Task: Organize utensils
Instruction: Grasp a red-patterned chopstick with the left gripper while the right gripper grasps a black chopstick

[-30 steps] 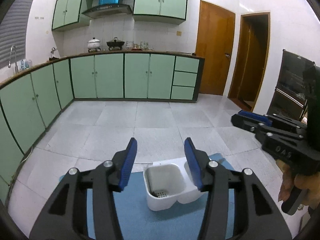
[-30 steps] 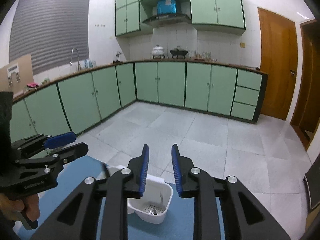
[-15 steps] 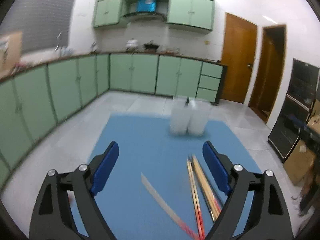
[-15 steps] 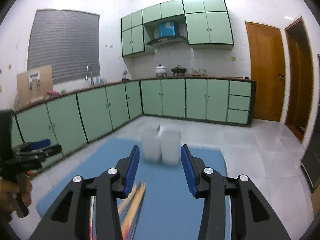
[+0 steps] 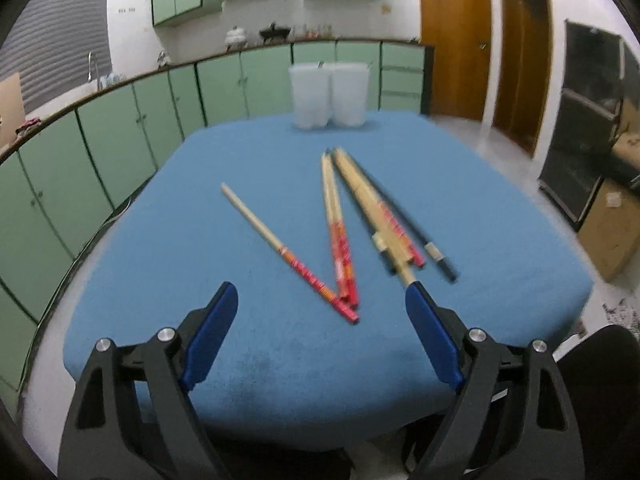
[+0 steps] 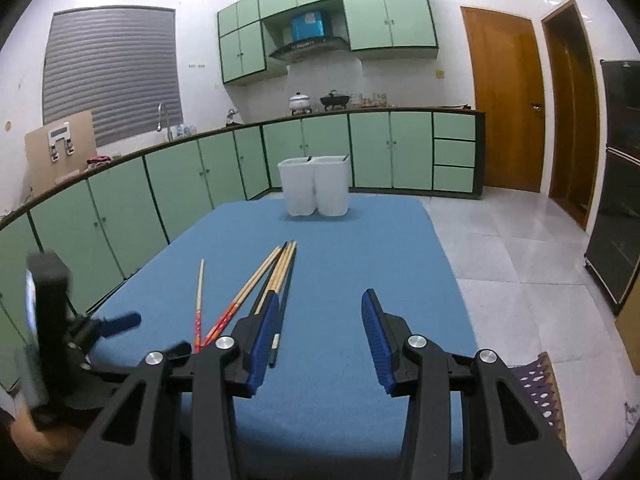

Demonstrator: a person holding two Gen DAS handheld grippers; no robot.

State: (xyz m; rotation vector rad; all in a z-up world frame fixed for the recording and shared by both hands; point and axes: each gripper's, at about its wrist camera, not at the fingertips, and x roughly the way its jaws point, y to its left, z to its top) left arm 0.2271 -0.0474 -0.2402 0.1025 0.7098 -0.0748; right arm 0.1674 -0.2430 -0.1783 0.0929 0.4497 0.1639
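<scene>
Several chopsticks [image 5: 340,236] lie fanned on the blue table [image 5: 260,360]: pale wooden ones with red-orange handles, plus a dark pair [image 5: 412,232] on the right. They appear again in the right wrist view as chopsticks [image 6: 256,284] left of centre. A white two-compartment utensil holder [image 5: 328,94] stands upright at the far edge, also seen as the holder [image 6: 314,186]. My left gripper [image 5: 322,316] hovers open, wide, just short of the handle ends. My right gripper [image 6: 318,316] is open with nothing between its fingers, to the right of the chopsticks. The left gripper [image 6: 116,320] shows at the lower left there.
Green kitchen cabinets [image 6: 120,208] run along the left and back walls beyond the table. Tiled floor [image 6: 520,264] lies to the right, with wooden doors [image 6: 504,100] and a dark cabinet [image 6: 620,184]. A cardboard box [image 5: 612,232] sits beside the table's right side.
Both grippers pulled back from above the holder toward the near table edge and dipped down. Both sets of jaws widened. The chopsticks have come into view.
</scene>
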